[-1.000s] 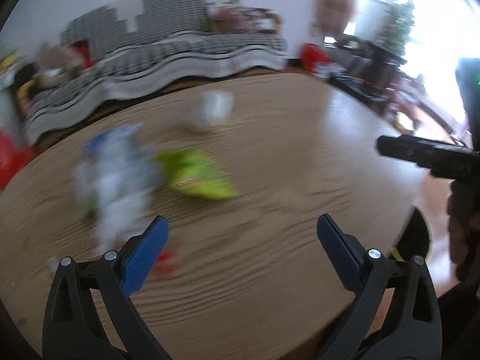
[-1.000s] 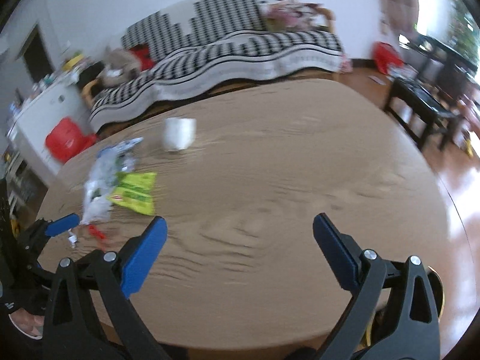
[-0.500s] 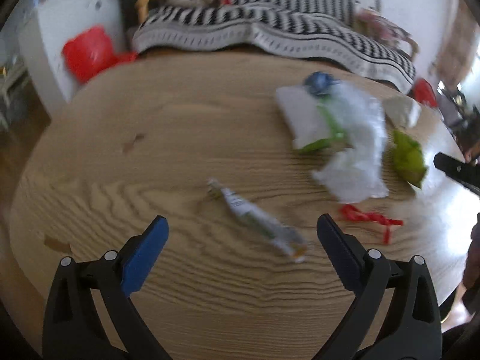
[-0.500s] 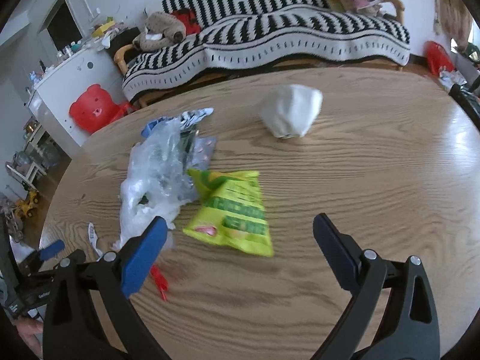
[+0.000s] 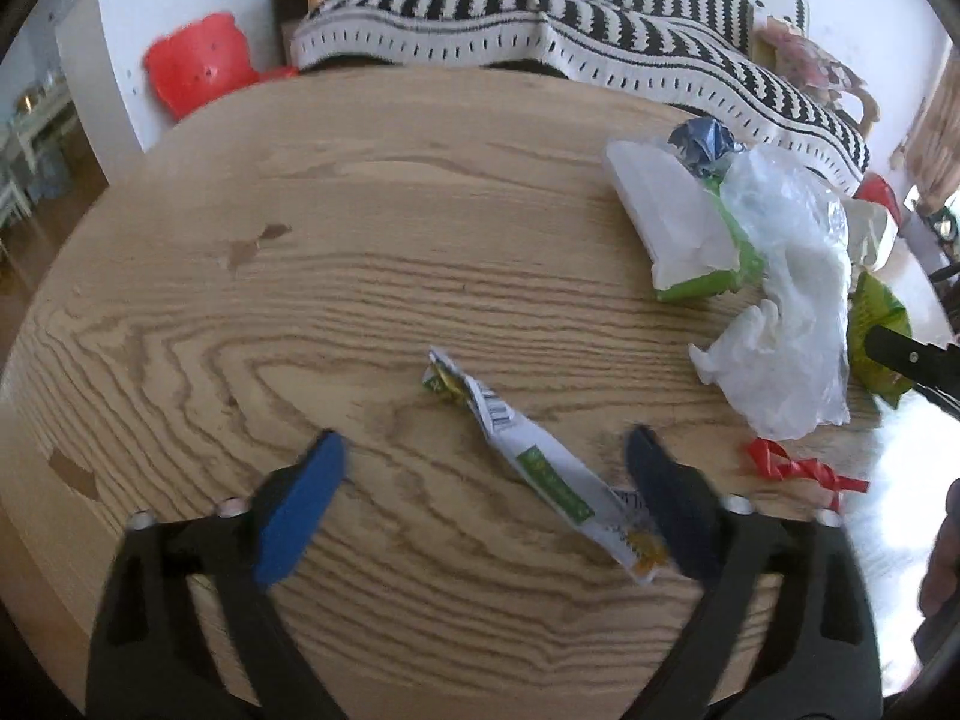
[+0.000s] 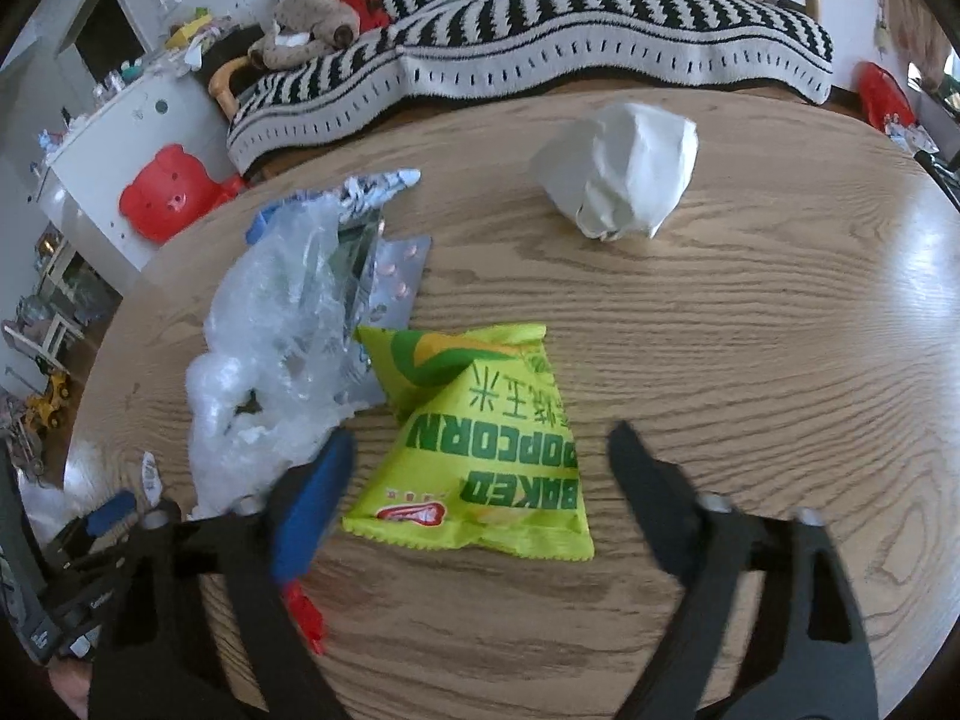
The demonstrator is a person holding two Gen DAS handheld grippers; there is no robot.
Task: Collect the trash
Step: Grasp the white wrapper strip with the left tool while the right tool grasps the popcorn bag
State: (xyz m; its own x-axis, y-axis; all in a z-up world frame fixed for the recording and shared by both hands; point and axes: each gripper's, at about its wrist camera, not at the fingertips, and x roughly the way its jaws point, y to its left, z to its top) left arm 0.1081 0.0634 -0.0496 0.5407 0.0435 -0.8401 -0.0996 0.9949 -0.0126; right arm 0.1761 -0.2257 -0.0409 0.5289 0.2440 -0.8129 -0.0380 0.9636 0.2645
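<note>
Trash lies on a round wooden table [image 5: 300, 252]. In the left wrist view my open left gripper [image 5: 486, 480] straddles a flattened white and green wrapper [image 5: 540, 468]. To its right lie a clear plastic bag [image 5: 786, 300], a white tissue pack [image 5: 672, 216] and a red twist [image 5: 792, 468]. In the right wrist view my open right gripper [image 6: 480, 480] hovers just over a yellow-green popcorn bag [image 6: 480, 450], with the clear plastic bag [image 6: 276, 336] to its left and a crumpled white paper ball [image 6: 618, 180] farther back. Neither gripper holds anything.
A striped sofa [image 6: 540, 30] stands behind the table. A white cabinet [image 6: 138, 120] with a red bear-shaped item [image 6: 168, 192] stands at the left. The right gripper's tip [image 5: 900, 354] shows at the right edge of the left wrist view.
Both grippers have come down closer to the table. The left one now straddles the flattened wrapper; the right one is now over the popcorn bag.
</note>
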